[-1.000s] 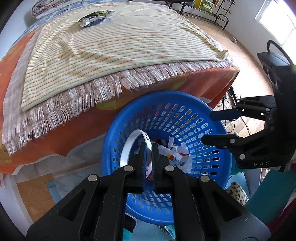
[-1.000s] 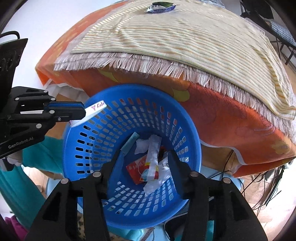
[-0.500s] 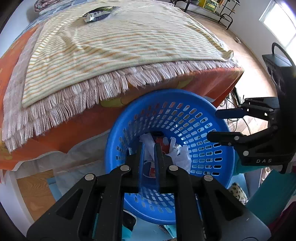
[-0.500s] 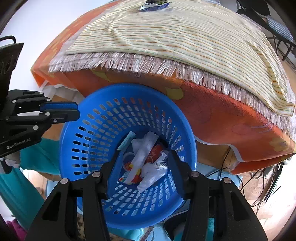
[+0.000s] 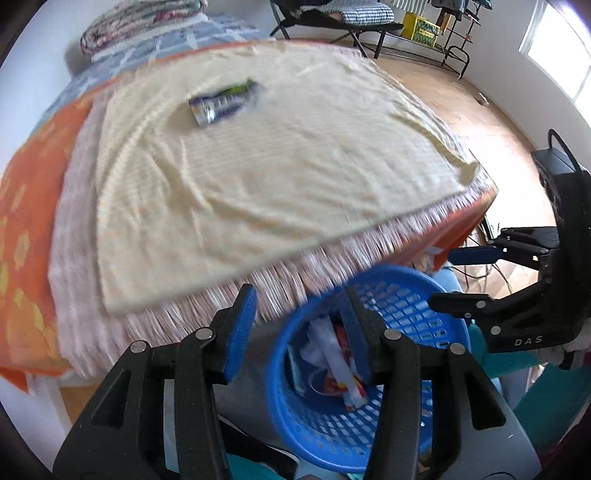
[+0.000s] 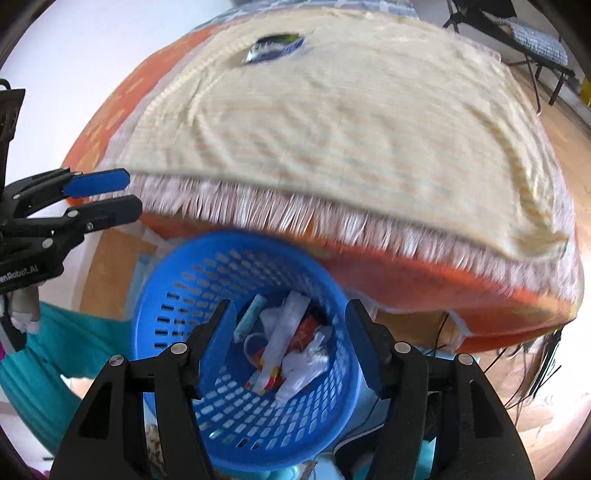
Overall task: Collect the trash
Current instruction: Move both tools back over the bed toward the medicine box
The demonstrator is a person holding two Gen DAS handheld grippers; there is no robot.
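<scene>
A blue perforated basket [image 5: 402, 299] [image 6: 192, 288] sits below the bed edge and holds several wrappers and crumpled white papers [image 6: 291, 347] [image 5: 332, 365]. A purple and green snack wrapper [image 5: 221, 101] [image 6: 275, 48] lies far up on the striped cream blanket [image 5: 277, 166] [image 6: 351, 122]. My left gripper [image 5: 299, 325] is open and empty, above the basket's left rim; it also shows in the right wrist view [image 6: 122, 195]. My right gripper [image 6: 290, 343] is open and empty over the basket; it shows at the right in the left wrist view [image 5: 443, 275].
The blanket's white fringe [image 6: 295, 218] hangs over the orange bed sheet [image 6: 424, 280] just behind the basket. Folded bedding [image 5: 140, 22] lies at the bed's far end. A folding cot [image 5: 343, 18] and wooden floor [image 5: 491, 122] are beyond. Teal clothing [image 6: 55, 350] is near the basket.
My left gripper has opened, dropped the white strip into the basket, and lifted up and left toward the bed. The right gripper stays open over the basket and has tilted up a little.
</scene>
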